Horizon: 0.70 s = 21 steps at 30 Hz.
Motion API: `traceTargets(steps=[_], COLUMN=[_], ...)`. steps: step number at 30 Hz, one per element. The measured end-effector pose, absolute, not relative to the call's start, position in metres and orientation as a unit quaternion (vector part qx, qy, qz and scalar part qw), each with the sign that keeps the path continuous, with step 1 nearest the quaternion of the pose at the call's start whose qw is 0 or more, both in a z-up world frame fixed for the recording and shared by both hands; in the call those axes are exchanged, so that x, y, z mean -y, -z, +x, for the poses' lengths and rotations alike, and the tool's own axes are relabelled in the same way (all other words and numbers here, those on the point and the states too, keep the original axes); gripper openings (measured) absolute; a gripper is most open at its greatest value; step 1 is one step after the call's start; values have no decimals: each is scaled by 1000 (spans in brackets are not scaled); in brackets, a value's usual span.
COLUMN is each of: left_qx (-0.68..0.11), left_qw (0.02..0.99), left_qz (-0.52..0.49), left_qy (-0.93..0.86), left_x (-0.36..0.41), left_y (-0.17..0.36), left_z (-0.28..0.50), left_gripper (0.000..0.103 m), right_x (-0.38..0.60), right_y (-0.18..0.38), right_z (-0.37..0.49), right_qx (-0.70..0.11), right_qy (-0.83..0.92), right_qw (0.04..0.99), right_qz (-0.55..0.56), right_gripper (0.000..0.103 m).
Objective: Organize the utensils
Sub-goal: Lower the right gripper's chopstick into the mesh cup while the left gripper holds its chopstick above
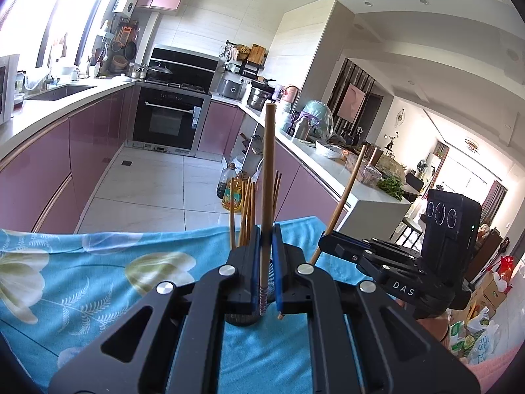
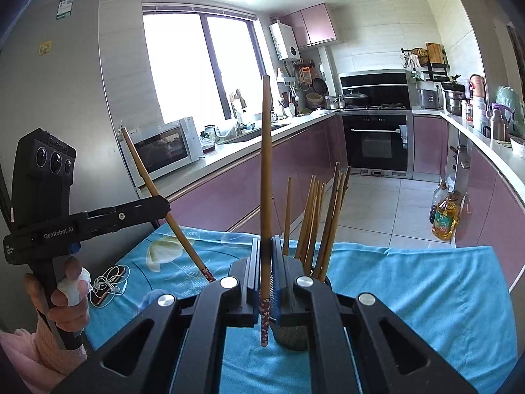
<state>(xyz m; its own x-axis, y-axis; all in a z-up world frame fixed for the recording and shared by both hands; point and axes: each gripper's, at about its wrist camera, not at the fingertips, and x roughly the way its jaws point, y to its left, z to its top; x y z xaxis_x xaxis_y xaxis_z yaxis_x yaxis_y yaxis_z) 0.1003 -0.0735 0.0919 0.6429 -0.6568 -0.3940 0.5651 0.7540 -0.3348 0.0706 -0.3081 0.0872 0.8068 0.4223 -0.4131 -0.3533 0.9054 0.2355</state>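
Observation:
My left gripper (image 1: pixel 265 229) is shut on a wooden chopstick (image 1: pixel 267 180) that stands upright, patterned end down. My right gripper (image 2: pixel 265 241) is shut on another wooden chopstick (image 2: pixel 265 170), also upright with its patterned end down. Each gripper shows in the other's view, holding its chopstick tilted: the right gripper (image 1: pixel 331 238) and the left gripper (image 2: pixel 160 205). A mesh utensil holder (image 2: pixel 295 338) stands on the blue floral cloth (image 2: pixel 410 295) just behind both grippers, with several chopsticks (image 2: pixel 315 216) standing in it. The holder (image 1: pixel 242 318) is mostly hidden in the left wrist view.
A phone with white earphones (image 2: pixel 108 284) lies on the cloth at the left. A fridge (image 2: pixel 59 98) stands beyond it. Kitchen counters (image 1: pixel 344 167), an oven (image 1: pixel 170 118) and oil bottles (image 2: pixel 443 216) on the floor lie past the table's far edge.

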Motion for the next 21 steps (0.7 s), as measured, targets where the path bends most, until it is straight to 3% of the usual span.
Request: traceTargets(steps=[21], left_qx=[-253], left_qw=[907], left_qz=[-75], left_qy=[328], left_x=[93], left_y=[-91], left_z=[116], left_gripper=[7], right_x=[309], right_y=[-90], right_z=[101], right_qx=[-228], right_qy=[-186], right_qw=[953], right_qz=[74], right_gripper=[6])
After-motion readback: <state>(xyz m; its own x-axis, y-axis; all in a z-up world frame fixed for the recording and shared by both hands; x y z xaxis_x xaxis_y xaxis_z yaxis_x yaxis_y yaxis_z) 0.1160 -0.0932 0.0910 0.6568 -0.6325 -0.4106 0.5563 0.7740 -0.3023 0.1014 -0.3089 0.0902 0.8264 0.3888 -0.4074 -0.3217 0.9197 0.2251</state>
